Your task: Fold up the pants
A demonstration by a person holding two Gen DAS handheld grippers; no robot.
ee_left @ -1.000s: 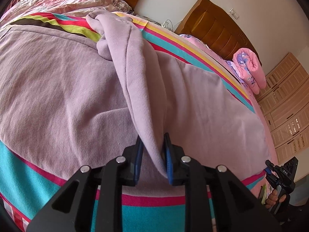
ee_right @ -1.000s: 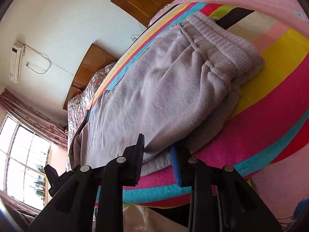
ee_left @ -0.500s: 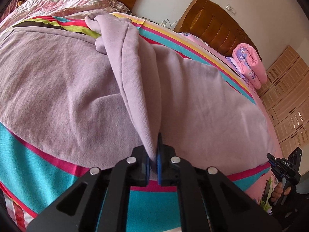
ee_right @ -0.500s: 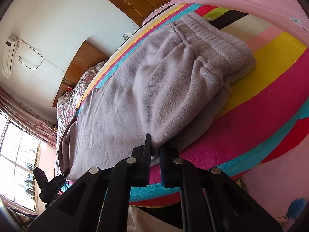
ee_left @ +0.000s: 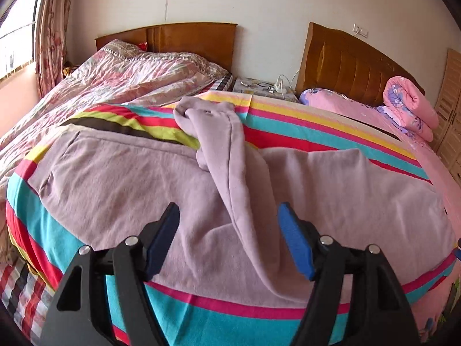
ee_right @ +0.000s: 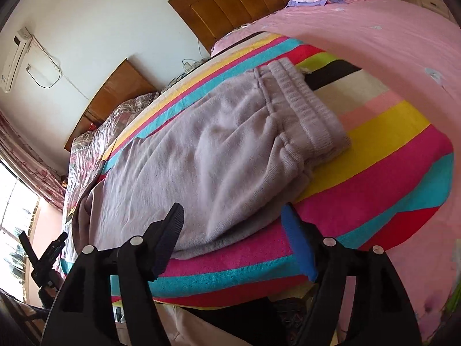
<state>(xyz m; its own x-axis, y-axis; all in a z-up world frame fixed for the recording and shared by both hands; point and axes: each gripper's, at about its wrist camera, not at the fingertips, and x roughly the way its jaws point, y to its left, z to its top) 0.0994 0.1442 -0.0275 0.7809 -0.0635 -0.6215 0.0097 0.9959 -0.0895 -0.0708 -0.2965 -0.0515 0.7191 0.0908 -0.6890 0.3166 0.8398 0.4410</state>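
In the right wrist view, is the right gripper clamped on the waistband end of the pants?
No: the right gripper has its jaws opening, apart, with the lilac pants lying free on the striped blanket.

The pants [ee_left: 121, 190] are seen as soft, matt lilac fleece; the striped sheet [ee_left: 302, 132] as woven cloth; the headboard [ee_left: 345, 60] as glossy varnished wood.

No text or labels seem readable anywhere.

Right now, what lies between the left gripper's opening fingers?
In the left wrist view, the left gripper is opening; the lilac pants lie there, a fabric ridge unpinched.
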